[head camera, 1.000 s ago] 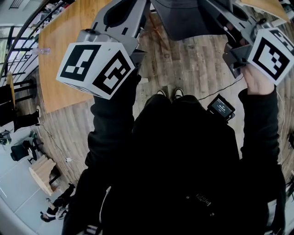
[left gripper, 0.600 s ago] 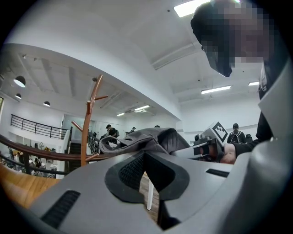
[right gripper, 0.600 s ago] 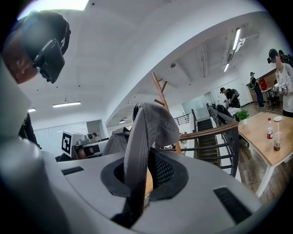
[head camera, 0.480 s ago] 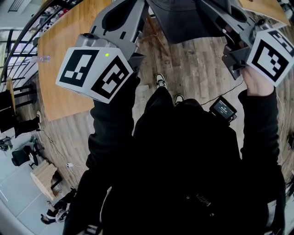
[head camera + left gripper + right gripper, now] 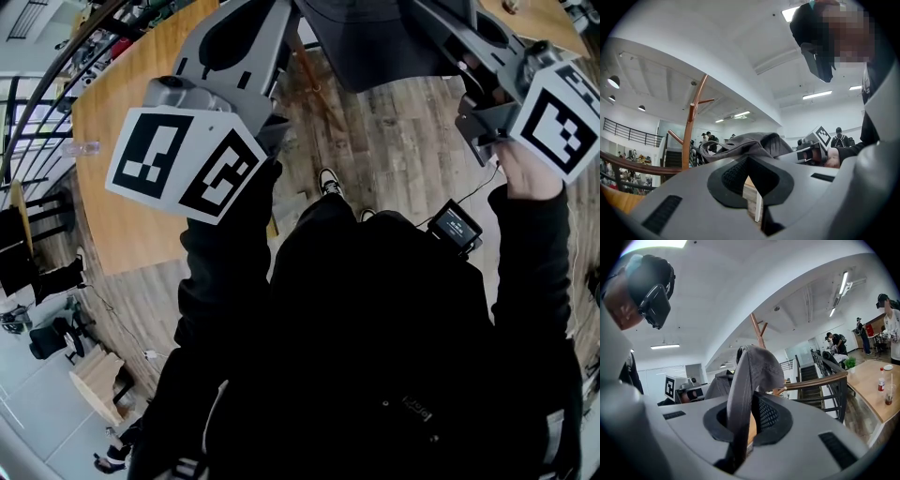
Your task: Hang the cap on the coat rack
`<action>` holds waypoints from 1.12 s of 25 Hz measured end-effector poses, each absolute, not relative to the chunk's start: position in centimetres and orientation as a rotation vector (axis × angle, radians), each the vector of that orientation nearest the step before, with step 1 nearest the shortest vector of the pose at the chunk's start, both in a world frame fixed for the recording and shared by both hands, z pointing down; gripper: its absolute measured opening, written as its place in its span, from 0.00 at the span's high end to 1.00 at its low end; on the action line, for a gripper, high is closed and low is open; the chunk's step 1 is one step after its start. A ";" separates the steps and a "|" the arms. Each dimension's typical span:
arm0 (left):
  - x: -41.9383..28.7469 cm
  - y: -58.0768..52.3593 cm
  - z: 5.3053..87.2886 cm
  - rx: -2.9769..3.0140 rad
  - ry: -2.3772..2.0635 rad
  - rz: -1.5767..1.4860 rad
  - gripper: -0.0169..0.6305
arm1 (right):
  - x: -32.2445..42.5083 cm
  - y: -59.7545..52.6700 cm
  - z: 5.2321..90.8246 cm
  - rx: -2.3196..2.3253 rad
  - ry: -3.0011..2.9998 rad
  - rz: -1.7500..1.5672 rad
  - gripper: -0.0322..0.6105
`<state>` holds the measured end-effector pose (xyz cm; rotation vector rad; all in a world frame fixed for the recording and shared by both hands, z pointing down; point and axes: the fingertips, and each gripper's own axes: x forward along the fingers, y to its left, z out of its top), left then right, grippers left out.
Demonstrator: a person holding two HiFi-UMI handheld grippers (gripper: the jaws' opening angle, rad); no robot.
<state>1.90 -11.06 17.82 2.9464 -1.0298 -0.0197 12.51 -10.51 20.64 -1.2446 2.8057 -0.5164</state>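
- The room is a big open hall with a white ceiling (image 5: 717,42) lit by strip lights and a floor (image 5: 403,131) of grey-brown wood planks.
- One long light-wood table (image 5: 122,122) stands at the person's left, along a railing (image 5: 825,380) with a wooden handrail on dark bars.
- At least three other people stand far back in the right gripper view, well apart from the work.
- One coat rack (image 5: 690,131) shows: a brown wooden pole with short pegs angling upward. It stands upright past the cap.
- The person wears dark sleeves and holds both arms raised out in front.
- There are two grey grippers, each carrying one black-and-white marker cube: one (image 5: 187,161) on the left, one (image 5: 561,114) on the right.
- The right gripper (image 5: 744,401) has its jaws clamped on a grey strip of the cap, which rises edge-on between the pads.
- The left gripper (image 5: 747,161) has its jaws drawn in to a thin slit, closing on the cap's edge at their tips.
- One dark grey cap (image 5: 370,42) is held up in the air between the two grippers. It is beside the pole and not on any peg.
- One small black device (image 5: 454,225) with a lit screen hangs at the person's right side.
- One clear bottle (image 5: 82,147) lies on the table's far edge.
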 end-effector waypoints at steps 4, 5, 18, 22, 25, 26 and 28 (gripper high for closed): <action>1.3 -12.7 16.7 2.962 -1.019 -0.039 0.98 | 11.6 -12.1 19.5 -1.231 2.797 -0.502 0.89; 1.2 -13.0 16.4 2.967 -1.015 -0.045 0.98 | 11.6 -12.4 19.3 -1.243 2.791 -0.501 0.89; -1.1 -18.7 17.8 3.027 -0.976 -0.044 0.98 | 9.4 -15.5 19.9 -1.282 2.762 -0.464 0.89; -1.9 -18.9 17.1 3.034 -0.949 -0.047 0.98 | 8.2 -17.2 20.2 -1.300 2.748 -0.470 0.89; -3.0 -18.7 17.0 3.020 -0.948 -0.068 0.98 | 7.4 -17.4 20.0 -1.301 2.752 -0.465 0.89; -3.1 -18.2 17.0 3.016 -0.950 -0.074 0.98 | 7.1 -17.0 19.8 -1.295 2.759 -0.459 0.89; -3.0 -16.6 16.5 3.009 -0.954 -0.086 0.98 | 6.8 -15.5 19.0 -1.282 2.781 -0.445 0.89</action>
